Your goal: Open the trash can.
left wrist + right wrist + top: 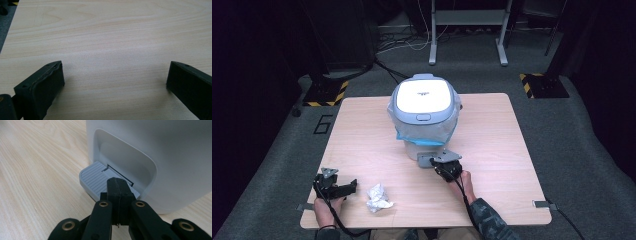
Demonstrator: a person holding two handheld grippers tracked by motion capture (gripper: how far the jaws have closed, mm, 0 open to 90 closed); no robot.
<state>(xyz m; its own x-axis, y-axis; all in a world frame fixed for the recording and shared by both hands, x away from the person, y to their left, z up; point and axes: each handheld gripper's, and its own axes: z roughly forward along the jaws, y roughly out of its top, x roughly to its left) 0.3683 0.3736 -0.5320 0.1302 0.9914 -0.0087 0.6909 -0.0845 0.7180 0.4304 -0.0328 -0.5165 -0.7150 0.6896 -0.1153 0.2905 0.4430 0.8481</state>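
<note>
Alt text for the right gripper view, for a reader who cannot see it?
The right gripper, jaws shut together, rests its tip on the grey ribbed foot pedal at the base of a white pedal bin, which stands on a light wooden table.

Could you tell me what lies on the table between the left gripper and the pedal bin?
Only the crumpled paper ball beside the left gripper; beyond it, bare table up to the pedal bin, in the high view.

My closed right gripper (117, 182) covers the middle of the pedal (93, 178), so contact there can't be judged. The bin (160, 155) runs off the top and right edges. From above, its lid (422, 97) hides the bag's (428, 131) inside.
</note>
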